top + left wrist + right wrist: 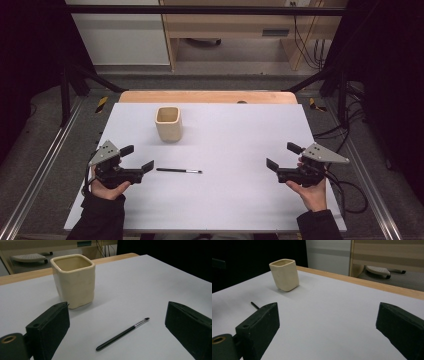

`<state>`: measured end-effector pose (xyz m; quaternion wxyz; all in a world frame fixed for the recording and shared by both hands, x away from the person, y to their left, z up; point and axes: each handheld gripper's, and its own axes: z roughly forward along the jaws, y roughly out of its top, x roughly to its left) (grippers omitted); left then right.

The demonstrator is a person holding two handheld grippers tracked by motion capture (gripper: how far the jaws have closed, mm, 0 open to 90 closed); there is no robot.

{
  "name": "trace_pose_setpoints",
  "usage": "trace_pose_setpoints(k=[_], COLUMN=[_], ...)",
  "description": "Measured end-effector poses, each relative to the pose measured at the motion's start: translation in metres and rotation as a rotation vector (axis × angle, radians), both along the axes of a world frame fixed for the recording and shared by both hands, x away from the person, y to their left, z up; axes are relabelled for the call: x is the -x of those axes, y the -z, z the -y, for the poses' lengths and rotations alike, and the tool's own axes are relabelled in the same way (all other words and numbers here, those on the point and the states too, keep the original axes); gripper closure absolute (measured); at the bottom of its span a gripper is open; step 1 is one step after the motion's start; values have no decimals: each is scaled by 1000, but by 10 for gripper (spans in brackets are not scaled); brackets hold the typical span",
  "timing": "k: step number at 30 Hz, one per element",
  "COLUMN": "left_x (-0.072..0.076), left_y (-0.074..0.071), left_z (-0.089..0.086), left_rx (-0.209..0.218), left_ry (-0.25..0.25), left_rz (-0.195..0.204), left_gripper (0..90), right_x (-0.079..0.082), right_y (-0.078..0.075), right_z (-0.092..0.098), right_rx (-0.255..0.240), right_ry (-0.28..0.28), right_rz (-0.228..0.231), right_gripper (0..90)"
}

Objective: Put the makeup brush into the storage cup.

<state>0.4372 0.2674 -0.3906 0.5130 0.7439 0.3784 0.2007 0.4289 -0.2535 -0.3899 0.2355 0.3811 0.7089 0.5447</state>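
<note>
My left claw (pixel 136 158) stands wide and holds nothing; in the left gripper view its two black jaws frame bare white sheet, with the thin black brush (pixel 122 334) lying flat just ahead between them, handle end nearest me, bristle tip pointing off toward two o'clock. In the high view that brush (pixel 179 171) sits just off my claw's tips at about three o'clock, touching nothing but the table (pixel 240 200). The step, as I judge it, is to pick it up, and doing that well means turning my wrist so the jaws straddle the shaft crosswise, not along it, then lowering until the pads nearly brush the sheet, since so slim a thing will roll or slip out of a high pinch. I would take it near the middle, clear of the bristles. Farther off, at about eleven o'clock from the brush, the cream square cup (pixel 168 123) stands upright and well apart, a likely place to drop it. My right claw (pixel 280 156), also wide and holding nothing, waits across the table at three o'clock.
</note>
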Motion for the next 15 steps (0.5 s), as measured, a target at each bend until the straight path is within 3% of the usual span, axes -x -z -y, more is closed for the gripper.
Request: trace_pose_setpoints(k=[5,15], left_x=[-2,-13], left_y=[0,7], left_z=[4,21], left_rx=[-11,-72], left_ry=[15,61], left_rz=[-2,-35], left_gripper=[54,58], right_x=[0,0], right_y=[0,2], right_z=[0,-4], right_rx=[7,20], right_ry=[6,4], right_rz=[3,-6], right_gripper=[52,53])
